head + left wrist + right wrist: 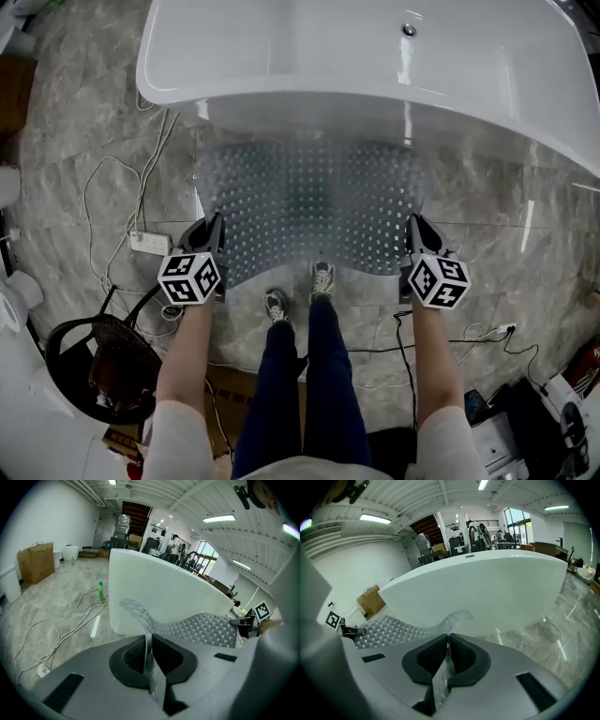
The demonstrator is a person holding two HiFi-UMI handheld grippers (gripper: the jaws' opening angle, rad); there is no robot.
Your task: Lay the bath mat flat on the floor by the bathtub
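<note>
A clear, studded bath mat [314, 206] hangs spread out above the marble floor, right in front of the white bathtub [375, 66]. My left gripper [214, 225] is shut on its near left corner, and my right gripper [414, 230] is shut on its near right corner. In the left gripper view the mat [197, 627] runs from between the pads of the left gripper [149, 644] toward the tub [159, 588]. The right gripper view shows the mat [393, 629] pinched edge-on in the right gripper [447, 644], with the tub [487, 588] just behind.
The person's feet [298, 291] stand just behind the mat's near edge. White cables and a power strip [150, 244] lie on the floor to the left; a black basket [98, 366] sits lower left. More cables [469, 337] and gear are at lower right. A green bottle [100, 591] stands left of the tub.
</note>
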